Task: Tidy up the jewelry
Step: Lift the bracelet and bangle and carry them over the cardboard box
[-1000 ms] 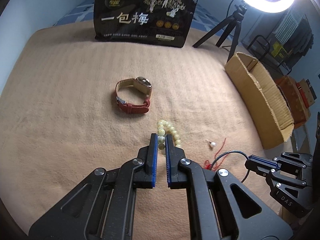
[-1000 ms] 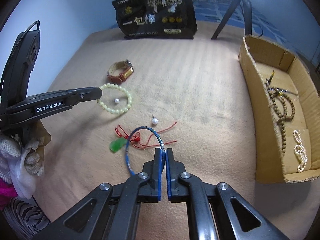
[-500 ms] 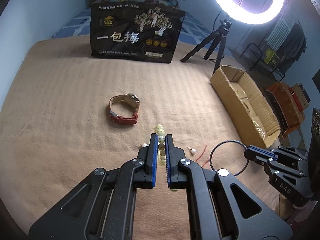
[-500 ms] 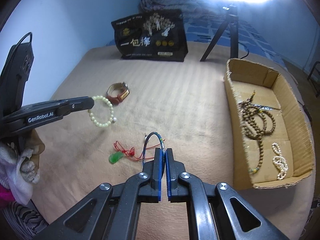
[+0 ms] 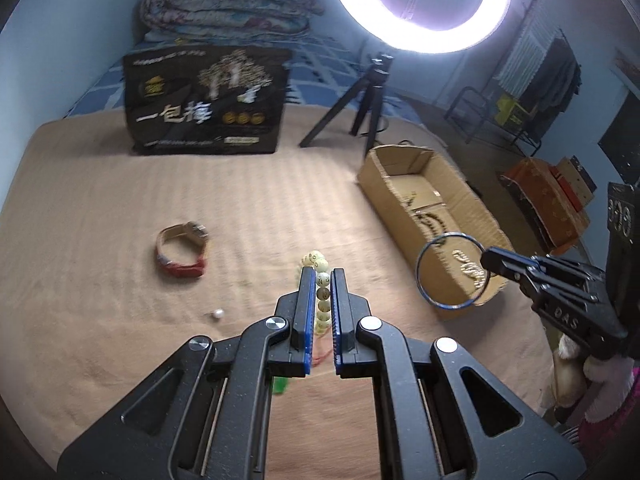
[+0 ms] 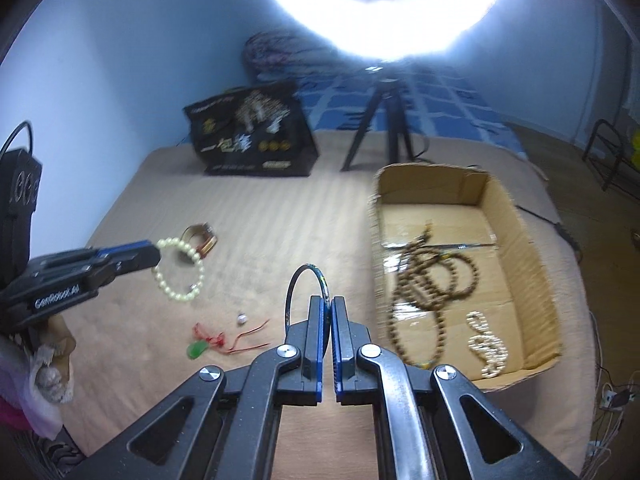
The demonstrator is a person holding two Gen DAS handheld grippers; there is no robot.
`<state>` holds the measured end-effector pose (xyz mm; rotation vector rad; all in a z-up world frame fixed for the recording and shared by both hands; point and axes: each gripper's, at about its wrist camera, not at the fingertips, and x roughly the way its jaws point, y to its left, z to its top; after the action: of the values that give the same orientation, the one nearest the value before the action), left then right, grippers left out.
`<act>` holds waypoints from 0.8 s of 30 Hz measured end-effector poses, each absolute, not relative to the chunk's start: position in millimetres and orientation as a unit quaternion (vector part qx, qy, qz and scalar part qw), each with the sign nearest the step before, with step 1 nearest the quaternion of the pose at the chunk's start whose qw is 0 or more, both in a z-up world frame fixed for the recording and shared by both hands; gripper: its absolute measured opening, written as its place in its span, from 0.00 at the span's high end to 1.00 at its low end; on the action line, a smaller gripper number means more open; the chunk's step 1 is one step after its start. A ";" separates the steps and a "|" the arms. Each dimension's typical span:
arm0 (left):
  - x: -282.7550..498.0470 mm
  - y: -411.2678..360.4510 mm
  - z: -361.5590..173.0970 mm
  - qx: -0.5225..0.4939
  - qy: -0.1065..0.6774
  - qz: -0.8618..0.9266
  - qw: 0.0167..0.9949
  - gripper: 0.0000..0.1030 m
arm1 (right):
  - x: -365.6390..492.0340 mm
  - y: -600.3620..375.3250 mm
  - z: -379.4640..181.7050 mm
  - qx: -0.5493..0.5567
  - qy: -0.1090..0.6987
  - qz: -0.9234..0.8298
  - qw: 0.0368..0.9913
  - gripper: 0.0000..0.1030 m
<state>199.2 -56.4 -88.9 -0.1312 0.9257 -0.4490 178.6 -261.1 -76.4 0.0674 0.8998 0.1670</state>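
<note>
My left gripper [image 5: 322,276] is shut on a pale green bead bracelet [image 5: 321,292] and holds it in the air; the bracelet hangs from it in the right wrist view [image 6: 180,272]. My right gripper [image 6: 327,304] is shut on a thin blue bangle [image 6: 304,288], held above the blanket just left of the cardboard box [image 6: 516,216]. In the left wrist view the bangle [image 5: 448,270] hangs in front of the box [image 5: 452,284]. A red-strap watch [image 5: 182,250], a loose pearl [image 5: 218,313] and a green pendant on red cord [image 6: 198,349] lie on the blanket.
The box holds brown bead strings [image 6: 432,276] and a pearl string [image 6: 488,350]. A black printed bag [image 5: 206,100] and a ring-light tripod [image 5: 360,108] stand at the back of the tan blanket [image 5: 100,340]. A second pearl [image 6: 241,318] lies near the cord.
Both grippers have lifted their pieces off the blanket and risen. The right gripper has carried the bangle toward the box; the bracelet now hangs free.
</note>
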 end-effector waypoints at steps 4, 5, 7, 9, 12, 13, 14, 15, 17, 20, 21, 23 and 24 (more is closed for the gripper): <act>198.4 -78.9 -81.6 -0.058 0.435 -0.234 0.867 0.95 | 180.0 -285.9 -68.5 0.045 0.425 0.058 0.902 0.99; 198.8 -84.8 -80.0 -0.058 0.434 -0.239 0.867 0.95 | 180.4 -292.1 -66.4 0.047 0.422 0.051 0.904 0.99; 199.4 -95.6 -77.6 -0.058 0.432 -0.247 0.865 0.95 | 181.3 -303.5 -63.8 0.050 0.418 0.039 0.906 0.99; 200.1 -106.2 -75.2 -0.056 0.428 -0.255 0.865 0.95 | 182.2 -316.6 -62.0 0.056 0.415 0.027 0.908 0.99; 201.7 -123.0 -71.4 -0.052 0.423 -0.266 0.864 0.95 | 182.9 -332.0 -61.2 0.059 0.413 0.010 0.909 0.99; 202.4 -128.3 -70.1 -0.051 0.422 -0.270 0.864 0.95 | 183.3 -335.4 -61.4 0.061 0.413 0.006 0.909 0.99; 203.3 -134.0 -68.7 -0.050 0.420 -0.273 0.864 0.95 | 183.9 -339.6 -61.9 0.062 0.412 0.002 0.909 0.99; 204.8 -138.6 -67.7 -0.049 0.419 -0.276 0.864 0.95 | 184.5 -344.4 -62.4 0.062 0.412 -0.004 0.909 0.99; 206.6 -149.4 -66.2 -0.048 0.417 -0.284 0.862 0.95 | 185.3 -351.2 -62.8 0.058 0.411 -0.013 0.910 0.99; 209.4 -164.4 -65.8 -0.046 0.416 -0.294 0.859 0.95 | 187.8 -360.7 -64.6 0.054 0.411 -0.024 0.910 0.99; 210.1 -169.1 -66.0 -0.045 0.416 -0.297 0.858 0.95 | 189.1 -364.7 -65.9 0.055 0.412 -0.027 0.909 0.99; 212.3 -178.8 -67.6 -0.046 0.418 -0.301 0.856 0.95 | 190.3 -371.4 -68.3 0.056 0.414 -0.033 0.908 0.99; 212.9 -182.8 -68.6 -0.046 0.419 -0.303 0.855 0.95 | 191.1 -375.0 -69.8 0.056 0.415 -0.037 0.908 0.99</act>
<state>212.9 -182.8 -68.6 -0.0970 0.8800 -0.6366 191.1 -375.0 -69.8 0.1164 0.8556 -0.0764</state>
